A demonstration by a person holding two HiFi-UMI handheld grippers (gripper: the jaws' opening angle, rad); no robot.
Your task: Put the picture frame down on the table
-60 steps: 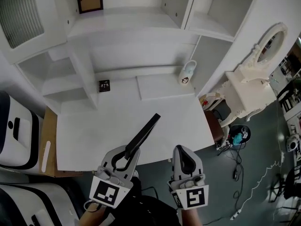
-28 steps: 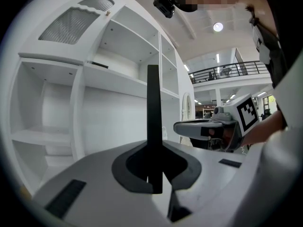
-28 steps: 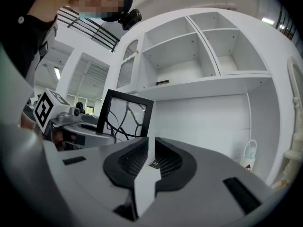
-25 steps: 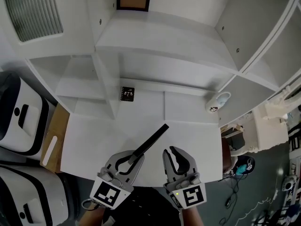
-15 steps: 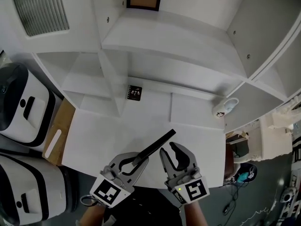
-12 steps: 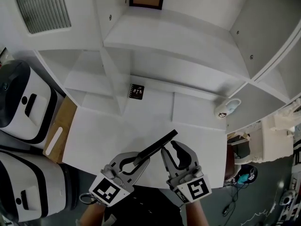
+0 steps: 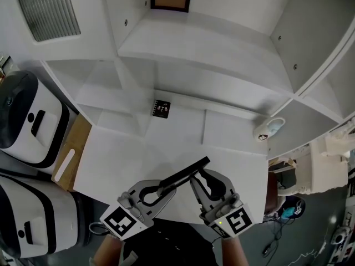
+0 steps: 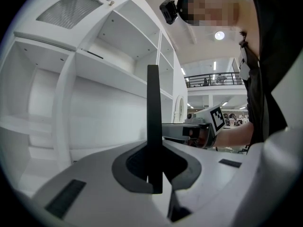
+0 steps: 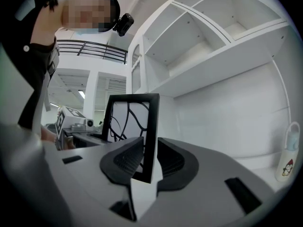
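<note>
We held the picture frame [image 7: 187, 172] by its thin edge in the left tongs [image 7: 165, 188], clamped on it above the table [image 7: 116, 159], while the right tongs [image 7: 199, 183], just narrowing yet not pressing, stood around its other edge, probably to steady the lowering.

Matt black on satin white – the surfaces you had in front of you

Your picture frame [image 7: 186, 172] had a smooth, matt black moulding, plastic or painted wood; the table [image 7: 127, 154] and shelves [image 7: 211, 49] were smooth white-painted board with a faint sheen; the mug [image 7: 269, 129] looked like glossy glazed ceramic – and the side panel [image 7: 69, 148] showed matt tan wood.
</note>
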